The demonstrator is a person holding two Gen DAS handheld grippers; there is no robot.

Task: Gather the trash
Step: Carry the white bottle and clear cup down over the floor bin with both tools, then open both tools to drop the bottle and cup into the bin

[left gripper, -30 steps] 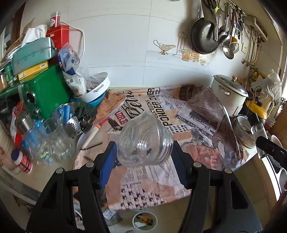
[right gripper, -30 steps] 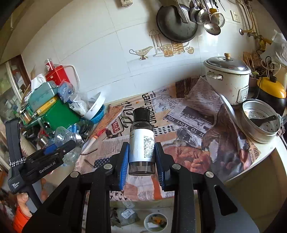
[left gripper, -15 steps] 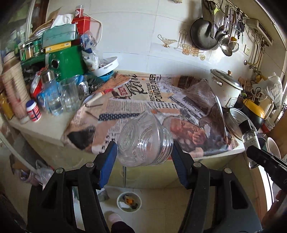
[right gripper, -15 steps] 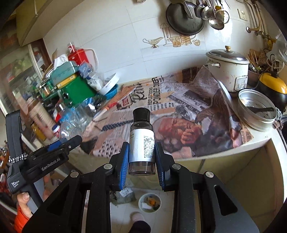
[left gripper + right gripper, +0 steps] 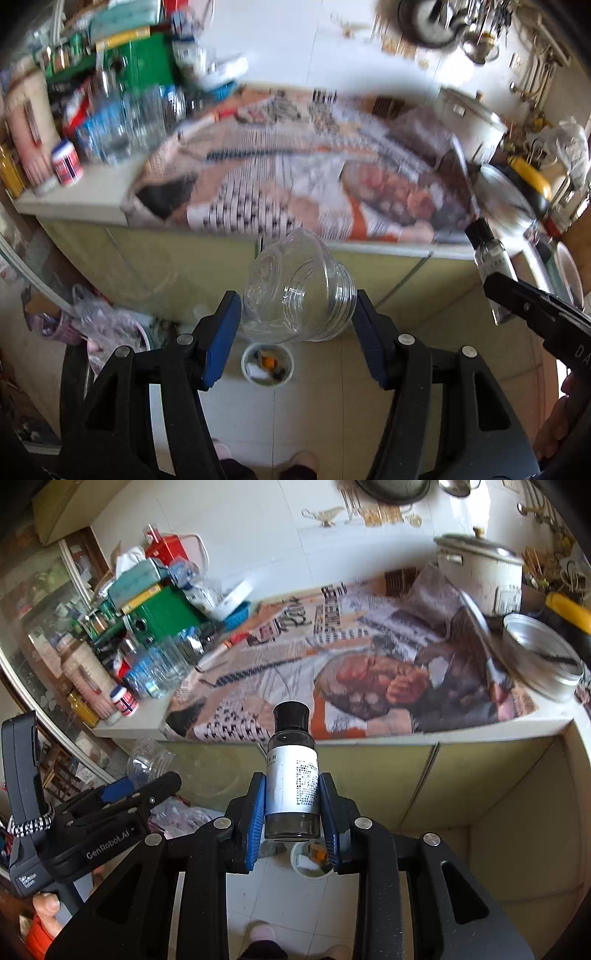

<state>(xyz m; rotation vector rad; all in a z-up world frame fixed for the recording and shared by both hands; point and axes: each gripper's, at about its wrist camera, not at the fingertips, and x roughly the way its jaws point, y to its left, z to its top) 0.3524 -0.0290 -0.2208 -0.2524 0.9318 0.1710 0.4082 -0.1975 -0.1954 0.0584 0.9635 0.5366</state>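
Note:
My left gripper is shut on a clear glass jar, held on its side in the air in front of the counter. My right gripper is shut on a small dark bottle with a black cap and a white label, held upright. Each gripper shows in the other's view: the bottle at the right of the left wrist view, the jar at the left of the right wrist view. A small white bin with scraps stands on the floor below both grippers; it also shows in the right wrist view.
The counter is covered with newspaper. Bottles, jars and a green box crowd its left end. A white pot and a metal bowl stand at its right. Cabinet doors run below. Bags lie on the floor at left.
Both grippers have pulled back from the counter and dropped lower, still holding the jar and the bottle. The floor and the white bin now sit under them.

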